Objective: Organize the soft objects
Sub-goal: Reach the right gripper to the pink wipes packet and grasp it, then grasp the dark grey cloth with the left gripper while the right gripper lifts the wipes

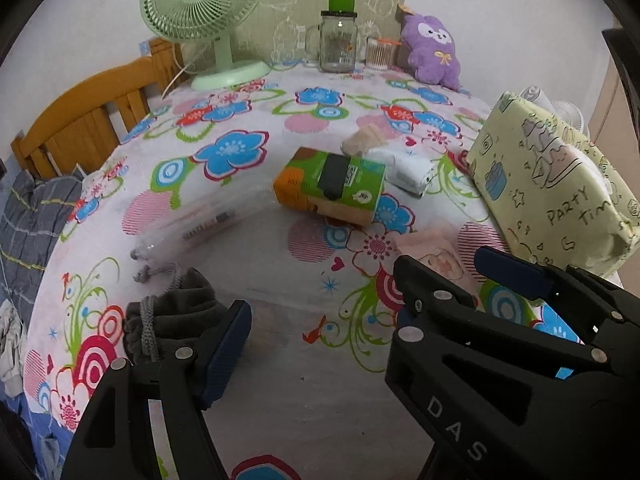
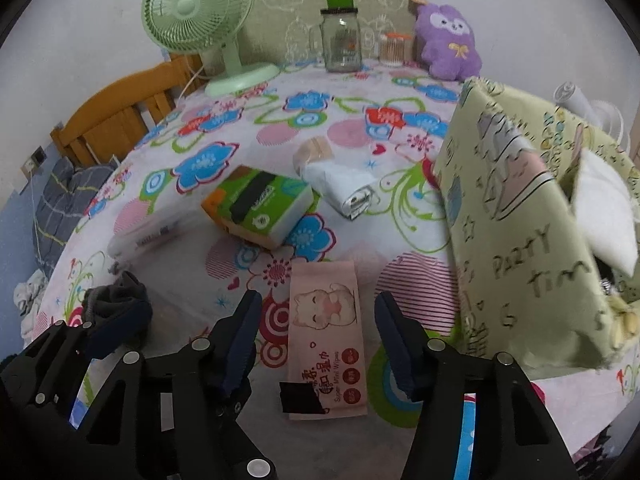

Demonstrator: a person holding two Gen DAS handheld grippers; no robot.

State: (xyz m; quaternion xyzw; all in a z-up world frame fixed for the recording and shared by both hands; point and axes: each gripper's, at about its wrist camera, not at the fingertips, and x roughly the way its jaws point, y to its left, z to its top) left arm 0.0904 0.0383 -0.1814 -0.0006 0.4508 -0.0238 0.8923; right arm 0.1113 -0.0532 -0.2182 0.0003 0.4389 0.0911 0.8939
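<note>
A pink pack of wet wipes (image 2: 328, 320) with a cartoon cat lies flat on the flowered tablecloth (image 2: 192, 280). My right gripper (image 2: 318, 312) straddles it, open, with a gap between each pad and the pack. In the left wrist view the right gripper (image 1: 444, 268) shows over the same pack (image 1: 436, 256). My left gripper (image 1: 320, 320) is open over bare cloth. A grey drawstring pouch (image 1: 172, 312) sits against the outside of its left finger. One of the left gripper's fingers (image 2: 116, 332) shows beside the pouch (image 2: 120, 300).
A green tissue pack (image 1: 332, 184), a rolled white cloth (image 1: 408, 168) and a beige bundle (image 1: 364, 140) lie mid-table. A yellow "Party Time" fabric bag (image 2: 520, 220) stands on the right. Fan (image 1: 200, 8), glass jar (image 1: 338, 40) and purple plush (image 1: 432, 48) line the back.
</note>
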